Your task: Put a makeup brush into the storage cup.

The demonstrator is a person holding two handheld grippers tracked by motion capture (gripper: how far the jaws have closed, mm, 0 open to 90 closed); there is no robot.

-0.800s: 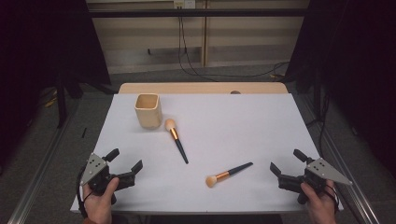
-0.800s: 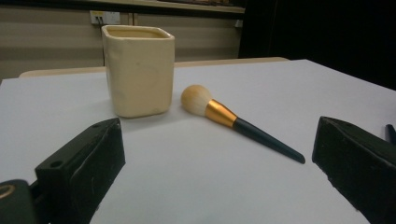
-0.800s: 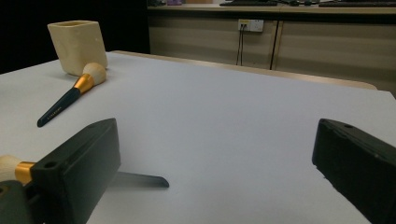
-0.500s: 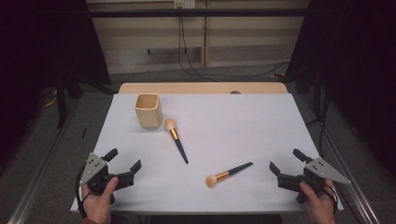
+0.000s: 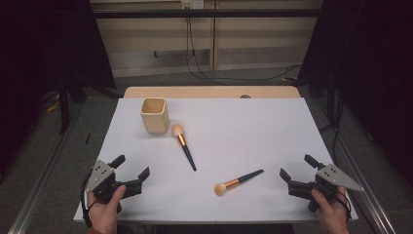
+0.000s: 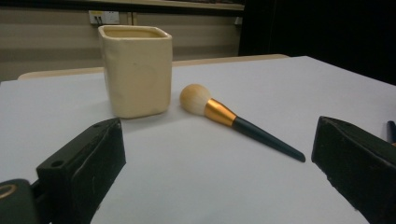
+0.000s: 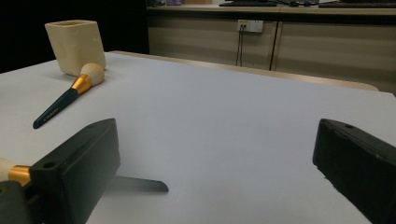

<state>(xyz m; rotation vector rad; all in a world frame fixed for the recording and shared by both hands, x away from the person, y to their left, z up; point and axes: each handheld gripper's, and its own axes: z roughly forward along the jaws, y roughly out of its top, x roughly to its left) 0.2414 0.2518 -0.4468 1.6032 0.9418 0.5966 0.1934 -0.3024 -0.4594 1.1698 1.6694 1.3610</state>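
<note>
Two hands are coming in at the near edge of the white worktop (image 5: pixel 272 126). The left hand (image 5: pixel 104 207) is holding the left gripper (image 5: pixel 130 169) over the near left corner. Its jaws are standing wide apart with nothing between them. The right hand (image 5: pixel 332 210) is holding the right gripper (image 5: pixel 298 167) over the near right corner. Its jaws are also standing wide apart and are holding nothing.

A little farther in, between the two grippers but closer to the right one, a brush (image 5: pixel 237 181) is lying flat on the worktop. Its soft pale tip is pointing toward the near edge, and its dark handle is pointing away to the right. In the right gripper view, this near brush (image 7: pixel 135 185) is lying partly hidden behind the left-hand jaw, with its handle sticking out past it.

Farther in, near the middle, a second brush (image 5: pixel 184 146) is lying flat too. It has a gold band and a dark handle. Its handle is pointing toward the near edge, and its soft tip is lying just beside a cup (image 5: pixel 155 115). In the left gripper view, this far brush (image 6: pixel 233 120) is showing between the open jaws.

The cup is cream and square, and it is standing upright on the far left part of the worktop. I cannot tell if the brush tip is touching it.
</note>
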